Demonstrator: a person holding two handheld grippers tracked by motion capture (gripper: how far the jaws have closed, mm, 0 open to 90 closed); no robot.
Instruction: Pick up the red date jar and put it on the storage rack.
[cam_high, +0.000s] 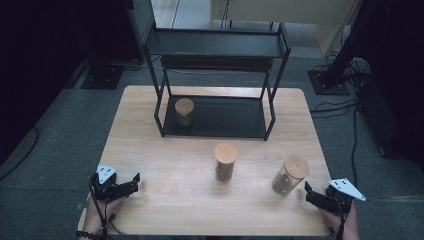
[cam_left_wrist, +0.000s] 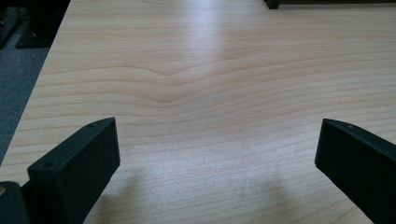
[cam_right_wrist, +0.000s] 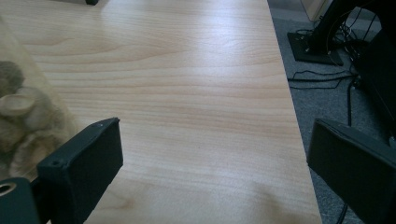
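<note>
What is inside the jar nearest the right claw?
The jar has a wooden lid and clear walls. Through the glass in the right gripper view, pale, lumpy pieces show; what they are is unclear.

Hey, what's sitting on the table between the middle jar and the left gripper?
Nothing: the high view shows only bare wood between the middle jar and the left gripper; the left gripper view shows bare table ahead.

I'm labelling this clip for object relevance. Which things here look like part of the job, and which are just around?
Likely job things:
jar on shelf
middle jar
right jar
black rack
left gripper
right gripper

Just around:
floor cables
stand base
</note>
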